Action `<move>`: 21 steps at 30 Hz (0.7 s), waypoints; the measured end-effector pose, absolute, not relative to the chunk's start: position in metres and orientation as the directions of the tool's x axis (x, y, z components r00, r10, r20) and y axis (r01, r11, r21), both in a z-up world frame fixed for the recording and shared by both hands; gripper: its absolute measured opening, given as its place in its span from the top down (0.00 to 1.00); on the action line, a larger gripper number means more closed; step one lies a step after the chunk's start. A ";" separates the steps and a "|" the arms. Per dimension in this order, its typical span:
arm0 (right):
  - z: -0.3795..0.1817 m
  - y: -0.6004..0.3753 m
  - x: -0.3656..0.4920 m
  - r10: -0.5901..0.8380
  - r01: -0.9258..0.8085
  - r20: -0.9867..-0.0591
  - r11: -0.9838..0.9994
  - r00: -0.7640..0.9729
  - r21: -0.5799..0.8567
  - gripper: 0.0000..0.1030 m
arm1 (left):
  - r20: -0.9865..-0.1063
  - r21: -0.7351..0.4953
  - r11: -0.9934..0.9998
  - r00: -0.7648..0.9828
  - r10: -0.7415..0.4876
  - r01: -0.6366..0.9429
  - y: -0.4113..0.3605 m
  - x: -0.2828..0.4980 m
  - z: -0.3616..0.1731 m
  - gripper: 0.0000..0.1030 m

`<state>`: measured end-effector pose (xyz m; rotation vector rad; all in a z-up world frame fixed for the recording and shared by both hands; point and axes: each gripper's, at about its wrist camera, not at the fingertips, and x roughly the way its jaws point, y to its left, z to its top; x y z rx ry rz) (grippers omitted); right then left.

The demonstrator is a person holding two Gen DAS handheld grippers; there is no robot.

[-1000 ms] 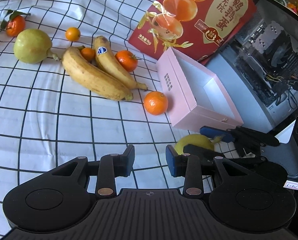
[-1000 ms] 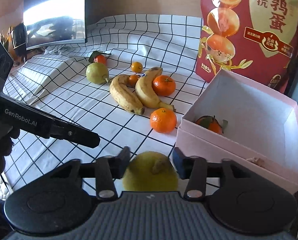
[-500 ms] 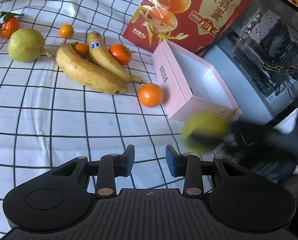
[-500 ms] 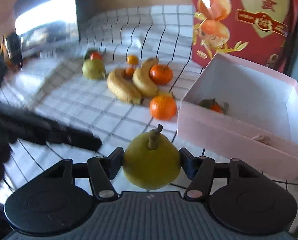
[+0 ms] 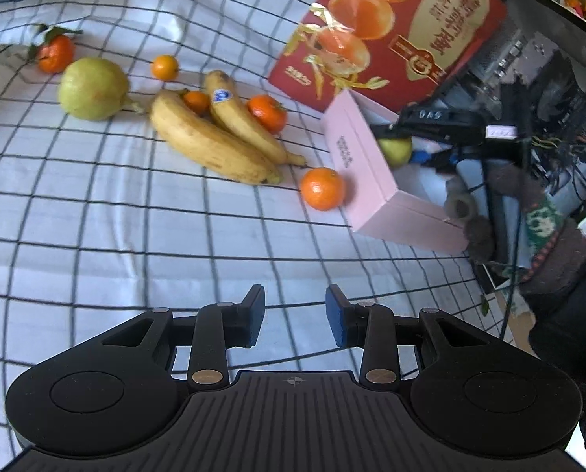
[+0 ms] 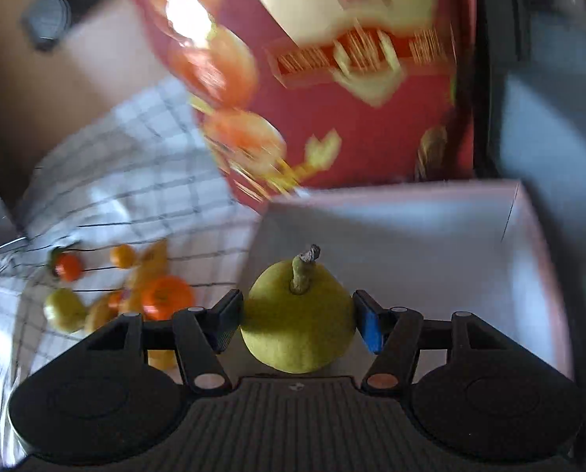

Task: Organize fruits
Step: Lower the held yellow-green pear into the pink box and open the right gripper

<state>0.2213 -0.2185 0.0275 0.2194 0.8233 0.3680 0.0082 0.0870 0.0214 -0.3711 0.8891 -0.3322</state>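
Observation:
My right gripper [image 6: 297, 324] is shut on a yellow-green pear [image 6: 297, 318], stem up, and holds it over the open pink box [image 6: 430, 236]. The left wrist view shows that pear [image 5: 396, 150] and the right gripper [image 5: 415, 145] above the same pink box [image 5: 365, 173]. My left gripper [image 5: 294, 314] stands open over bare cloth, nothing between its blue pads. On the checked cloth lie two bananas [image 5: 214, 141], a second pear [image 5: 92, 88], a tangerine [image 5: 322, 188] beside the box and several smaller oranges. The box floor is mostly hidden.
A red gift bag [image 5: 395, 27] printed with orange halves stands behind the box. An open computer case [image 5: 540, 90] sits at the right. A person's gloved hand and patterned sleeve [image 5: 529, 228] hold the right gripper. The right wrist view is motion-blurred.
The right gripper lifted the pear off the cloth and carried it right, over the pink box, rolling as it went. The left gripper stayed put and open.

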 end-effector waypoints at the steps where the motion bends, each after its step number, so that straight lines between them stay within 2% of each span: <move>1: 0.019 -0.218 0.228 0.395 -0.212 -0.687 0.917 0.611 0.338 0.41 | -0.689 -0.447 0.887 0.588 -0.423 0.114 0.090 0.008 0.020 0.63; 10: 0.009 -0.213 0.234 0.447 -0.202 -0.705 0.891 0.550 0.407 0.39 | -0.704 -0.463 0.883 0.571 -0.422 0.081 0.098 0.012 0.009 0.63; 15: 0.019 -0.221 0.223 0.504 -0.217 -0.650 0.854 0.569 0.473 0.39 | -0.704 -0.455 0.884 0.566 -0.430 0.105 0.090 0.021 0.010 0.63; 21: 0.051 -0.219 0.197 0.488 -0.304 -0.594 0.870 0.640 0.388 0.39 | -0.711 -0.425 0.901 0.582 -0.395 0.092 0.091 0.035 0.013 0.63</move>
